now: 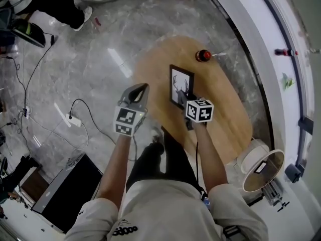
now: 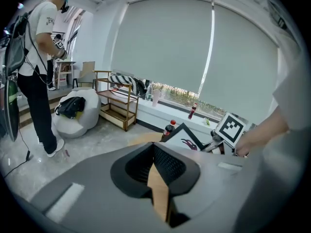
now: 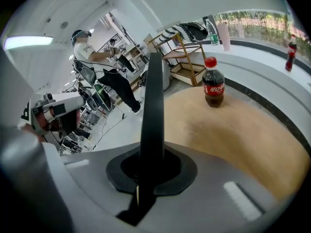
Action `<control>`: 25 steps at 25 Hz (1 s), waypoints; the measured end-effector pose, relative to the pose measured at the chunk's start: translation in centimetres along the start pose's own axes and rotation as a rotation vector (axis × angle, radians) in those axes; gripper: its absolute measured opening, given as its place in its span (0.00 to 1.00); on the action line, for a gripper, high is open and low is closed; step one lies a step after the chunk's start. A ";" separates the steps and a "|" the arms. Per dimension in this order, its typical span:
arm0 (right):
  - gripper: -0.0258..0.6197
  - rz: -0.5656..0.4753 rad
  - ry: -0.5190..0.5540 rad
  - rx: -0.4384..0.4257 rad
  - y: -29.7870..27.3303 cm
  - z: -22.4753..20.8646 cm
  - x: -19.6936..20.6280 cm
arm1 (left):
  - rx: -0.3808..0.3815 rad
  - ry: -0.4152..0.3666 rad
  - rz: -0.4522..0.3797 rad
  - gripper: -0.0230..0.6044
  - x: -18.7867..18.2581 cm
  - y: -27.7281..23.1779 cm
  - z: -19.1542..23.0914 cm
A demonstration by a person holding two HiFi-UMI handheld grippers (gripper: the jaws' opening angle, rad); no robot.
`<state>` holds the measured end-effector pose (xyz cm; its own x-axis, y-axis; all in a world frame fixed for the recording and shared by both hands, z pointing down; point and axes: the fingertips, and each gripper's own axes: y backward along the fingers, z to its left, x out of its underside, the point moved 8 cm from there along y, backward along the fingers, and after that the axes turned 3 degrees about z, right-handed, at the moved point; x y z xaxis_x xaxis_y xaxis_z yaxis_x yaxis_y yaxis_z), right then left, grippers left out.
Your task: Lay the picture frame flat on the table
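- The right gripper point(image 1: 186, 104) has its jaws pinching the picture frame point(image 1: 179, 84). In the right gripper view the frame's black edge point(image 3: 152, 101) rises straight up out of the clamped jaws of that gripper point(image 3: 150, 166).
- The frame is not flat. It is held above the oval wooden desk point(image 1: 235, 119), near the desk's middle, and its white picture with a dark antlered figure faces up toward the head camera.
- Whether its lower edge touches the wood cannot be told.
- In the left gripper view the frame point(image 2: 187, 137) shows tilted, one corner uppermost, just beside the right gripper's marker cube point(image 2: 229, 128).
- The left gripper point(image 1: 142, 88) hangs at the desk's left edge, apart from the frame. Its jaws meet at the tips and hold nothing — only a thin sliver of desk wood shows behind them in the left gripper's point(image 2: 153, 149) own view.
- A cola bottle point(image 1: 203, 55) with a red cap stands upright on the far end of the desk, well apart from the frame — it is clear in the right gripper view point(image 3: 213, 83).
- Beyond the desk a person point(image 2: 39, 67) stands near a white beanbag point(image 2: 77, 115) and a low wooden shelf point(image 2: 116, 103).
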<state>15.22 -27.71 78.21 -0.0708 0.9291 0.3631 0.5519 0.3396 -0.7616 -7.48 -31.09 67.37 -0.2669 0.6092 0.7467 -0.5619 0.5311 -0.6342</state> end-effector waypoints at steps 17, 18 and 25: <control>0.06 0.131 -0.173 -0.004 -6.0 -3.8 1.9 | 0.005 0.045 0.041 0.05 2.0 -2.4 1.1; 0.06 0.132 -0.185 -0.011 -6.2 -3.9 2.0 | 0.006 0.047 0.043 0.05 2.2 -2.5 1.0; 0.09 0.159 -0.219 -0.027 -7.2 -5.0 2.4 | 0.013 0.052 0.060 0.05 2.7 -2.6 0.7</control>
<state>15.18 -28.66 87.26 -0.1579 0.9810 0.1125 0.5923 0.1853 -0.7841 -7.34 -31.20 71.18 -0.2597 0.6695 0.6959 -0.5567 0.4851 -0.6744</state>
